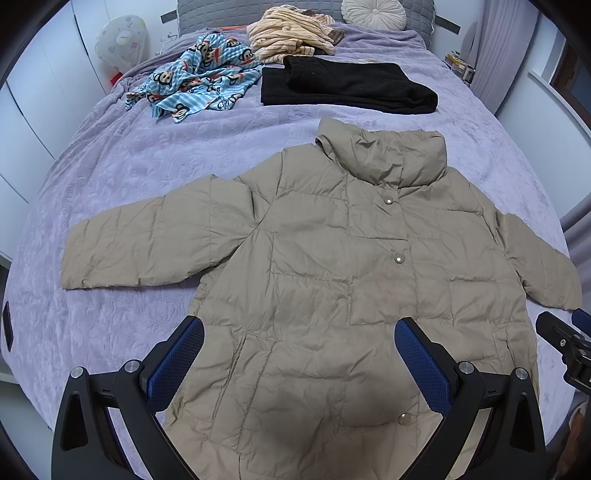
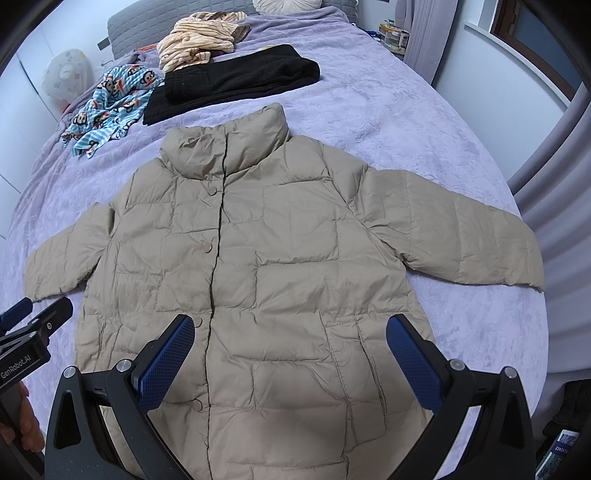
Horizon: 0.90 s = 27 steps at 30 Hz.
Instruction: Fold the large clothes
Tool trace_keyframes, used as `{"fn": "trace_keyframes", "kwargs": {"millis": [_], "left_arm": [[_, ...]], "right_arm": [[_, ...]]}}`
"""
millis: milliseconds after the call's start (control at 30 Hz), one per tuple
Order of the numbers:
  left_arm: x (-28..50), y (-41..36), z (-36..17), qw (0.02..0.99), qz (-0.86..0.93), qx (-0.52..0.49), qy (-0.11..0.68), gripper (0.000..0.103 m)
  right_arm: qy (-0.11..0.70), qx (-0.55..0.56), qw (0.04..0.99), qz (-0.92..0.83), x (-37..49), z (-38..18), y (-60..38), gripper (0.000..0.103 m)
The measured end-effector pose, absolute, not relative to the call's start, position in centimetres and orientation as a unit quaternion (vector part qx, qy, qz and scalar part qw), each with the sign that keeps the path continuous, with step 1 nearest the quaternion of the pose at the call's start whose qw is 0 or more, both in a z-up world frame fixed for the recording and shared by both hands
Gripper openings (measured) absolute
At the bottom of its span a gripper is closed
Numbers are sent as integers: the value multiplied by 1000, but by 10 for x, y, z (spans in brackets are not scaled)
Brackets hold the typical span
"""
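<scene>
Blue-padded, the left gripper (image 1: 299, 343) and right gripper (image 2: 290, 339) both hung spread wide and empty over the hem of a beige quilted puffer jacket (image 1: 332, 266), which lay flat, snapped shut, sleeves outstretched, on a lavender textured bedspread (image 1: 147, 158). Beyond its collar lay a folded black garment (image 1: 347, 88), a blue cartoon-monkey-print cloth (image 1: 195, 81) and a crumpled cream striped garment (image 1: 291, 33).

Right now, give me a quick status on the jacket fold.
Left gripper open, right gripper open, both empty. Jacket flat on the bed, sleeves spread, unfolded. Nothing lying on it; black clothes beyond the collar.
</scene>
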State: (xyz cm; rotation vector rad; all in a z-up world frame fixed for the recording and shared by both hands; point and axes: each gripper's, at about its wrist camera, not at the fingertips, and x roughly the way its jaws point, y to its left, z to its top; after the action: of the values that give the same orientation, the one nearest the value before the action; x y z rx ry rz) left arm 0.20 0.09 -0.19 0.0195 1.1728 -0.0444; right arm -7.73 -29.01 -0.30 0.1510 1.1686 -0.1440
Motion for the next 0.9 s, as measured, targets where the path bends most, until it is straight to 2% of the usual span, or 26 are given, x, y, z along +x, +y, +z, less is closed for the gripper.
{"fn": "trace_keyframes", "kwargs": {"millis": [900], "left_arm": [[2,6,-9,829,-21,3,558,103]], "right_arm": [[553,71,827,-70,-76,-4,-286,103]]}}
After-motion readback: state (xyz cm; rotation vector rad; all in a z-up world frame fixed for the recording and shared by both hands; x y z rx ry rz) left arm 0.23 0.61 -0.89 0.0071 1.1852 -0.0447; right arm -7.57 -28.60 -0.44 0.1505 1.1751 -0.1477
